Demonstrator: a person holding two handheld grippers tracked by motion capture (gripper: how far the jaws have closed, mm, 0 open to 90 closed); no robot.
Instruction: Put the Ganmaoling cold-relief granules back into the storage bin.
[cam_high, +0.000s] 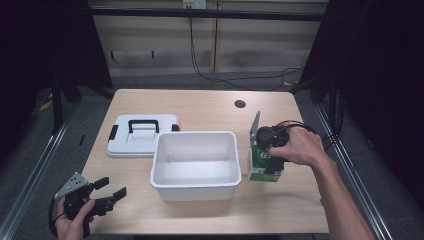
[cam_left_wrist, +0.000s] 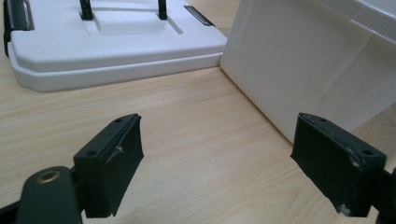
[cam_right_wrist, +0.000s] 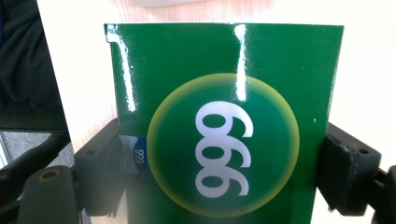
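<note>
A green carton (cam_high: 262, 163) with a white 999 in a pale ring stands on the table just right of the white bin (cam_high: 194, 164). My right gripper (cam_high: 270, 150) comes down on it from above. In the right gripper view both black jaws press against the sides of the green carton (cam_right_wrist: 224, 121), so my right gripper (cam_right_wrist: 219, 175) is shut on it. My left gripper (cam_high: 111, 194) rests near the table's front left corner, open and holding nothing. In the left gripper view my left gripper (cam_left_wrist: 217, 161) points over bare wood toward the bin's wall (cam_left_wrist: 308, 70).
A white lid (cam_high: 142, 134) with a black handle and black side latches lies flat left of and behind the bin; it is also the white lid (cam_left_wrist: 107, 42) ahead of my left gripper. A dark round hole (cam_high: 240, 104) marks the table's far right.
</note>
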